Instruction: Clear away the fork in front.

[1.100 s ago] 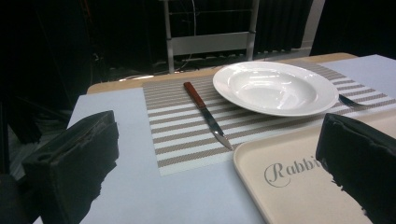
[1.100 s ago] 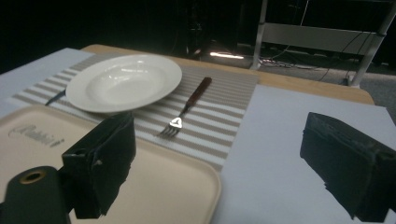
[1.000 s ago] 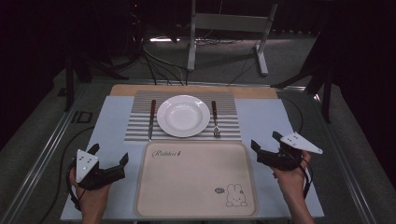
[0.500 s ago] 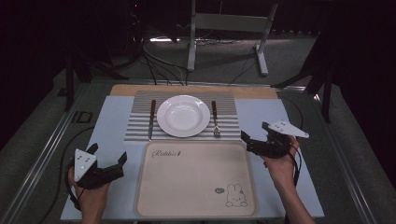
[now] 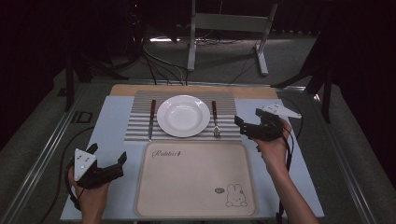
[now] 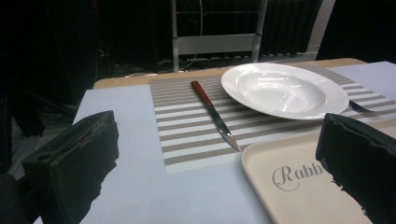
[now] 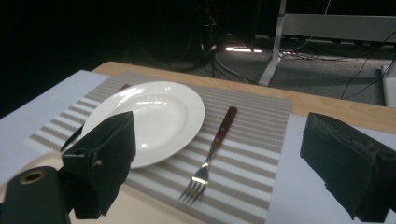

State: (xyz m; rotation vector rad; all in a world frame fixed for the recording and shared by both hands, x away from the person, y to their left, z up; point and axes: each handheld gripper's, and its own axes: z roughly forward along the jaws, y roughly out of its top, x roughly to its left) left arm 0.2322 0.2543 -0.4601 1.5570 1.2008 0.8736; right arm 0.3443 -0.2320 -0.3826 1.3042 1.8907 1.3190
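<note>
fork (image 5: 216, 123), right gripper (image 5: 246, 126) near (fingers apart)

one plate (image 5: 183, 115), one knife (image 5: 151, 119), one fork (image 5: 215, 119), one striped mat (image 5: 140, 122) under them, one tray (image 5: 196, 179) with a rabbit print, and two grippers: left (image 5: 108, 159), right (image 5: 241, 124).

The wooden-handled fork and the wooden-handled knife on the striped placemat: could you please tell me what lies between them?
In the high view, the round white plate sits between the wooden-handled knife and the wooden-handled fork, all on the striped placemat.
</note>
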